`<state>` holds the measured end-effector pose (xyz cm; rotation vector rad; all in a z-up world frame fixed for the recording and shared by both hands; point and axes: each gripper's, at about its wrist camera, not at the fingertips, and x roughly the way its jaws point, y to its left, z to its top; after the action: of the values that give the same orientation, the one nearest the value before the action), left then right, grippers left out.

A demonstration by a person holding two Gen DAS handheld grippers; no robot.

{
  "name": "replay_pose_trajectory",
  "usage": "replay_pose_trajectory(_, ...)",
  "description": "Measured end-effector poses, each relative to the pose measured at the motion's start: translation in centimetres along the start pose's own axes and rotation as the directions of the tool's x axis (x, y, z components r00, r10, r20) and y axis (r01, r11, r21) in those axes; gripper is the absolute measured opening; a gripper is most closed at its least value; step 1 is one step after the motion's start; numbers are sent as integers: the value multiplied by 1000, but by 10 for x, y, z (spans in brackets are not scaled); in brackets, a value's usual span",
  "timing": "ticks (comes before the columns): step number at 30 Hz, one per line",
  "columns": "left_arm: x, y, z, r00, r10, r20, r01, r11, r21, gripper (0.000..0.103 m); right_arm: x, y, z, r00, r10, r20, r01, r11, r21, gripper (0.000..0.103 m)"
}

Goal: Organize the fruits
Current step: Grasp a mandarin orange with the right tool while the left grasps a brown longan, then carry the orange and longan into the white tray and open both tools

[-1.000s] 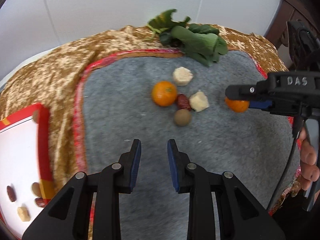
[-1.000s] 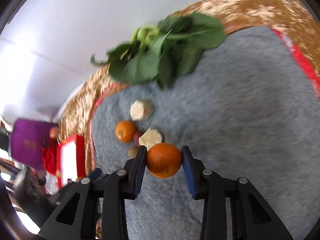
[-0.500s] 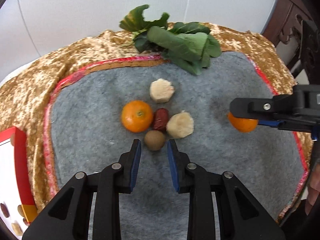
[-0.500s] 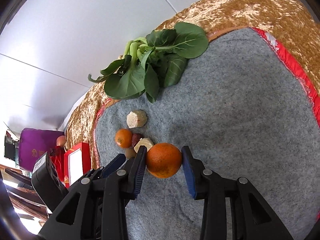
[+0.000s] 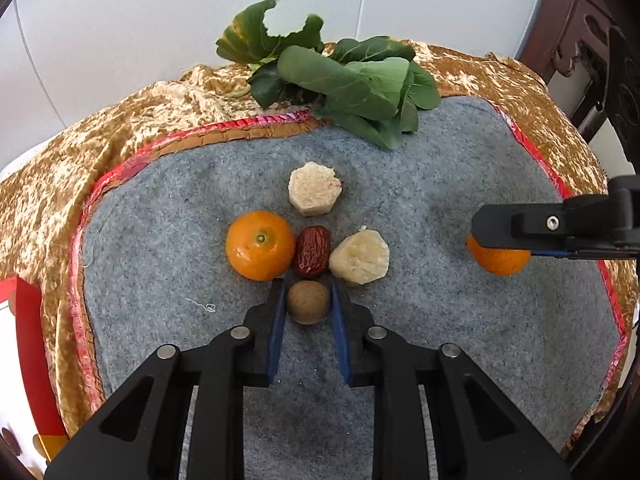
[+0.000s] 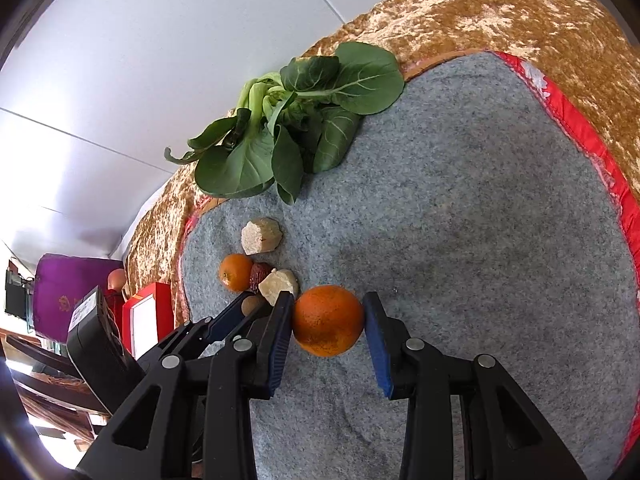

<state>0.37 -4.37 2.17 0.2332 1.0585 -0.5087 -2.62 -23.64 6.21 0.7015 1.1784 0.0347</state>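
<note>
We see left gripper [image 5: 308, 304] closing around the small brown fruit [image 5: 309, 302] on grey felt mat [image 5: 460, 320]; right gripper [image 6: 327, 322] clamps an orange [image 6: 327, 320]. No readable writing.

Left tool [image 5: 307, 300] closing around brown fruit [image 5: 309, 302], orange [image 5: 260, 250] beside

Matte black plastic tongs with blue pads

Left tongs [image 5: 307, 308] and right tongs [image 6: 327, 322] share angular cut-out arms and silver round screws.
</note>
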Motion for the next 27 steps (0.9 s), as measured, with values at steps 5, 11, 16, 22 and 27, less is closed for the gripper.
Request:
replay_pose_trajectory(5,-10,0,-4,1000,-1,11,1,1000,11,19,3,7,-1,1000,8,-5,-8,1000,-13,36)
replay_pose_trajectory(11,-36,17,-14,999,37,21,-37,999,-13,19,15,33,-11,999,34,-36,-37,997,-72,36)
replay_pose_trajectory(16,-58,48,-29,996,90,20,-89,994,-62,19,34,67,-27,996,49,-77,-59,988,-139,36)
replay_pose_trajectory(22,-90,94,-50,987,152,47,-144,980,-141,19,59,113,-56,989,72,-128,-100,967,-234,36)
replay_pose_trajectory(27,-116,131,-67,978,195,68,-177,961,-214,19,73,147,-80,982,104,-158,-149,939,-309,36)
